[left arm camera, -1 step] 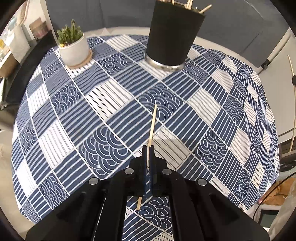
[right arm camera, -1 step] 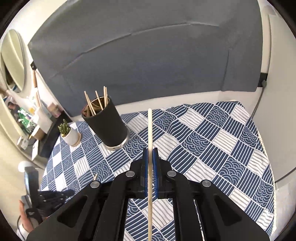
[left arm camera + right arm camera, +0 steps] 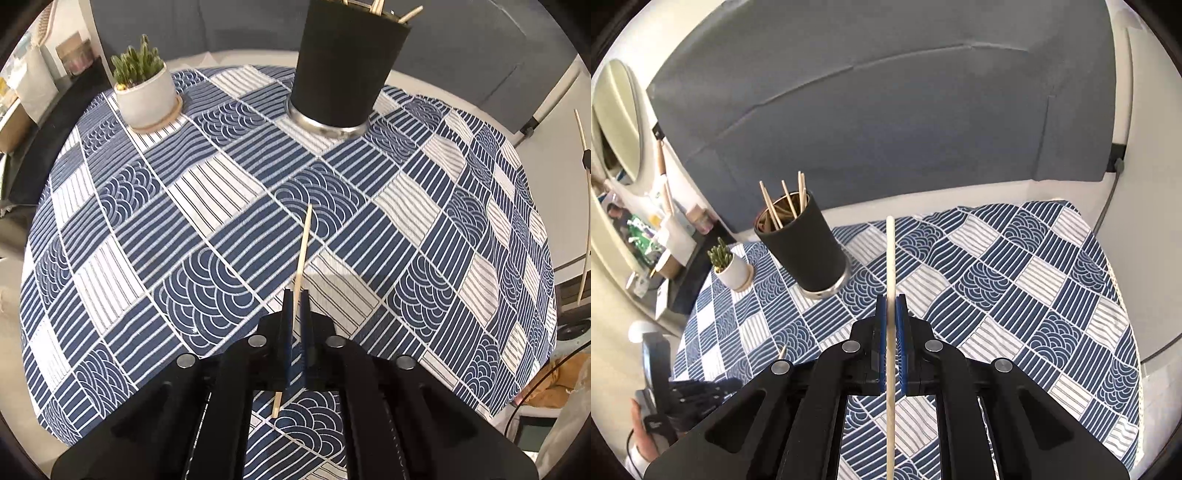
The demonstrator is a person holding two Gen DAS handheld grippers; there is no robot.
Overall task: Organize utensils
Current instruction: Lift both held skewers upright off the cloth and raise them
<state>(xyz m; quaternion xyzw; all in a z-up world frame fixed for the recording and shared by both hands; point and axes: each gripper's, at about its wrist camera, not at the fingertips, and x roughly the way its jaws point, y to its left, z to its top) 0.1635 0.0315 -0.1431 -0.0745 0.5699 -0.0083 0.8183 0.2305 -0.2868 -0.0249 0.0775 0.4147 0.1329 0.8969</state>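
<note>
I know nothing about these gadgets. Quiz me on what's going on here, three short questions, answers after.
1. True or false: each gripper, left and right, is shut on a chopstick.
2. What stands beside the black holder on the tablecloth?
A. a mug
B. a potted plant
C. a bowl
3. Fill in: the holder already contains several ____.

Key
1. True. The left chopstick and the right chopstick each sit between closed fingers.
2. B, the small plant in a white pot.
3. chopsticks, sticking up out of its top.
</note>
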